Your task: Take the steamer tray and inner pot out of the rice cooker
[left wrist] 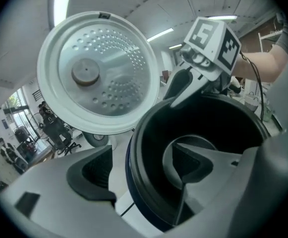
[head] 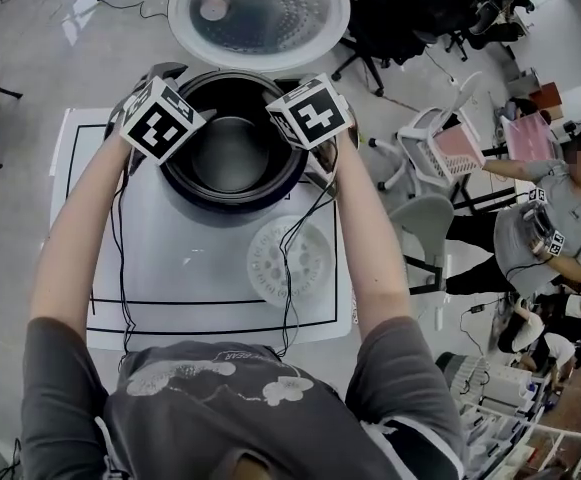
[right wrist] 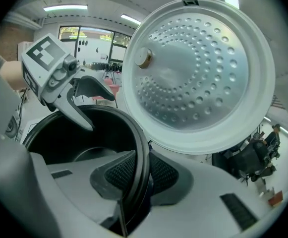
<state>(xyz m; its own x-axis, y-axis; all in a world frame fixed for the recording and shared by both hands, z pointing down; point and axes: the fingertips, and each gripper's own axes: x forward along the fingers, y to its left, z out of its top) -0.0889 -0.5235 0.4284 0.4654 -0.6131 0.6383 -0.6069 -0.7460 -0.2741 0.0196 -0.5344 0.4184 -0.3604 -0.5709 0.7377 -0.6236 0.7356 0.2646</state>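
Where the textured black pads [right wrist: 118, 176] of the right gripper [right wrist: 138, 175] come together, they are clenched from both sides on the thin rim of the dark round metal inner pot [right wrist: 79, 138]. This is at about 2 o'clock of the pot, probably to get a firm hold for lifting. The left gripper [left wrist: 141, 168] is released, with one jaw inside the pot and one outside and the rim between them at 10 o'clock. It seems prepared to close for a balanced lift.

The pot sits in the dark blue rice cooker [head: 210, 200], whose white perforated lid [head: 258, 13] stands open at 12 o'clock. The white round steamer tray [head: 288, 261] already lies on the white table mat [head: 200, 278] at 5 o'clock.

From the head view the marker cubes cover both pairs of jaws. Whether the left jaws touch the rim, I cannot tell.
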